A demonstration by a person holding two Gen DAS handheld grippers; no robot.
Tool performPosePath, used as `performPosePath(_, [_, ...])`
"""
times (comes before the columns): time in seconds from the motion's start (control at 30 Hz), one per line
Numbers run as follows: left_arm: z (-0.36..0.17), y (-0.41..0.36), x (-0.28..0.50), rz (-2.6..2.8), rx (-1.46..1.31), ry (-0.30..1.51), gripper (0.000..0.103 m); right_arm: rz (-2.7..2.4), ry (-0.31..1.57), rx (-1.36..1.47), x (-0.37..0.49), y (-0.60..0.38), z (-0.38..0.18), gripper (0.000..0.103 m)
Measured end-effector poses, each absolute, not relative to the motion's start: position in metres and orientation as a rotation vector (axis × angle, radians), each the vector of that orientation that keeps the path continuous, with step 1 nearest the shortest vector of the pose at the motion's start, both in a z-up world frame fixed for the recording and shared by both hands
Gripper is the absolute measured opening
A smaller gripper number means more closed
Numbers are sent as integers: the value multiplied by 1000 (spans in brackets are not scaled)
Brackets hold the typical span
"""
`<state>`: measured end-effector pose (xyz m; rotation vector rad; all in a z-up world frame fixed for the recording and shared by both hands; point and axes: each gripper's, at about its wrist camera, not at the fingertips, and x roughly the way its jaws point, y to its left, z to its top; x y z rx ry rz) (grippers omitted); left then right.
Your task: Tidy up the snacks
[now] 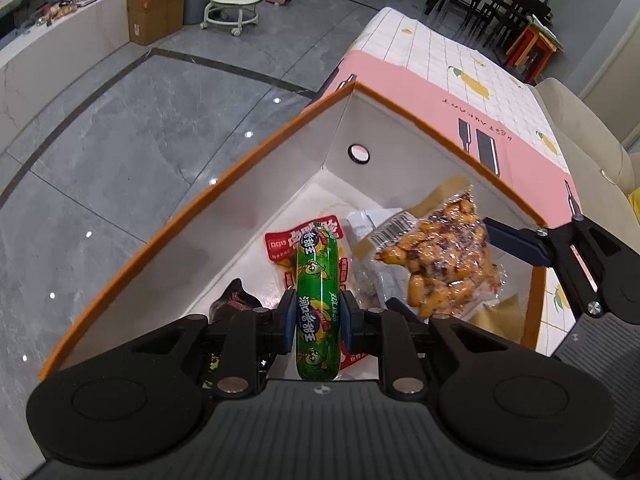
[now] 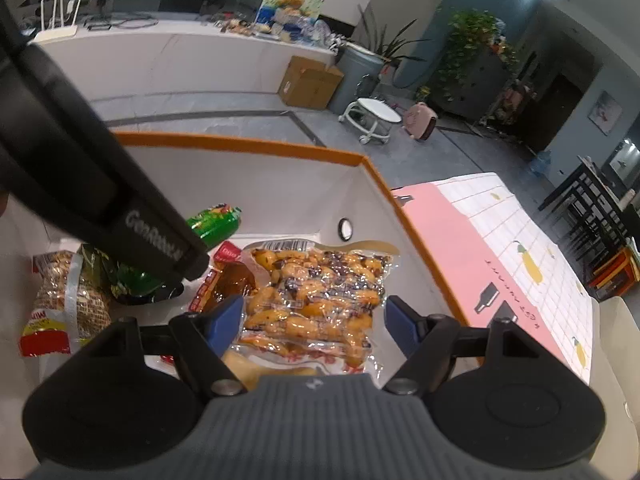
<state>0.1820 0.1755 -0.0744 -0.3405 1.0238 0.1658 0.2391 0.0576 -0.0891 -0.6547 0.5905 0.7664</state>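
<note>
My left gripper (image 1: 318, 320) is shut on a green sausage stick (image 1: 317, 300) and holds it over the inside of a white box with an orange rim (image 1: 132, 256). The sausage's tip also shows in the right wrist view (image 2: 216, 222). A clear vacuum pack of orange-yellow snacks (image 1: 444, 268) lies in the box, seen too in the right wrist view (image 2: 316, 300). My right gripper (image 2: 314, 320) is open just above that pack, jaws on either side of it, holding nothing. A red-labelled packet (image 1: 280, 246) lies under the sausage.
A peanut bag (image 2: 64, 300) and a dark green packet (image 2: 132, 280) lie in the box's left part. The box's pink lid (image 1: 440, 96) lies on a lemon-print tablecloth (image 2: 532, 240). The left gripper's body (image 2: 92, 176) crosses the right wrist view. Grey tiled floor lies beyond.
</note>
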Motion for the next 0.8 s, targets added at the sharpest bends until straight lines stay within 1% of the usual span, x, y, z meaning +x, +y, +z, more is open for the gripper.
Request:
performPosePath(0.43, [-94, 174, 190, 195, -290, 1091, 24, 773, 665, -686, 264, 80, -110, 74])
performPosePath(0.8, [-95, 176, 189, 199, -300, 1099, 24, 758, 709, -680, 271, 92, -115, 76])
